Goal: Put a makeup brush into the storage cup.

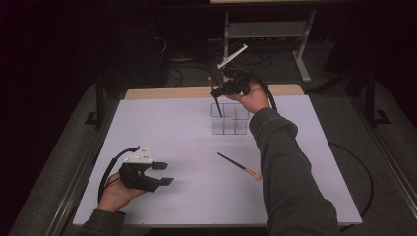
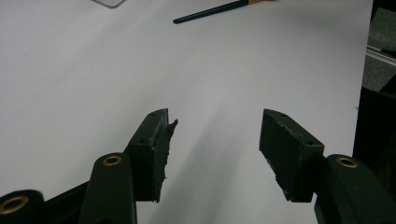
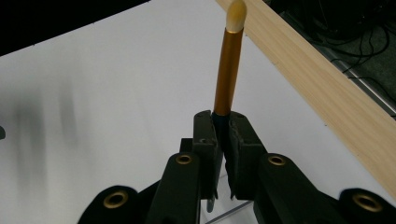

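Right tongs (image 1: pixel 220 90) clenched on a makeup brush (image 3: pixel 227 70), pads (image 3: pixel 212 135) pressed on the dark handle just below the gold ferrule. In the right gripper view, brush upright between the jaws, cream bristle tip above the tongs, dark handle end below them. In the high view, same brush (image 1: pixel 215 98) held over the far side of the white table (image 1: pixel 172 142), thin handle slanting down from the tongs into the back left cell of a clear divided organizer (image 1: pixel 230 119). Whether handle end touches the cell floor: cannot tell. Organizer directly beneath right tongs; wooden strip (image 3: pixel 327 88) of table edge just beyond.

Left tongs (image 1: pixel 163 173) released, jaws well apart, nothing between them, bare table under the gap. Pads (image 2: pixel 161 149) ragged at the inner edge. Held low over the near left part of the table, well apart from right tongs and organizer.

Second brush (image 1: pixel 239 166) flat on the table, between the two tongs, to the right of the left tongs and on the near side of the organizer, touched by neither. In the left gripper view, same brush (image 2: pixel 212 10) far ahead of the open jaws, dark handle end toward view left.
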A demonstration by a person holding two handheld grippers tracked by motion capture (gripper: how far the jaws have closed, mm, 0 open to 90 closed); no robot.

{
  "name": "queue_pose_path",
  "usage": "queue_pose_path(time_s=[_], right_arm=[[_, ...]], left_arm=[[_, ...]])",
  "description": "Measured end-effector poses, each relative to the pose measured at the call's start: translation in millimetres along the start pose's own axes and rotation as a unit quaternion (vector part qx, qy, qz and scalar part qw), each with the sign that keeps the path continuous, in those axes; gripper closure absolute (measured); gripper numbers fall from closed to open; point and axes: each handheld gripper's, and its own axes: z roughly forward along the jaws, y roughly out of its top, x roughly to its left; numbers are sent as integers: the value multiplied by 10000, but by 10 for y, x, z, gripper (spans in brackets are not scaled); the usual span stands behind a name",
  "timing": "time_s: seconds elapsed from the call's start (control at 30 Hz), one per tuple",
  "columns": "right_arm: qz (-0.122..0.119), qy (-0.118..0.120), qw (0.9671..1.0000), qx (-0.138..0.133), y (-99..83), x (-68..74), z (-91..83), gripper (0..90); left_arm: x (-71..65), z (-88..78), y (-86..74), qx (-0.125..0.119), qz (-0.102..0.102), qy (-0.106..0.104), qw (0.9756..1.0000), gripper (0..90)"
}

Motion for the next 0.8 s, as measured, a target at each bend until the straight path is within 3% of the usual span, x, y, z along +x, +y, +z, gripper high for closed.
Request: queue_pose_path(time_s=[0.8], right_arm=[[181,-28,9998,-9,-133,7,93,821]], left_arm=[[2,11,-4,0,7,-2,10000,418]])
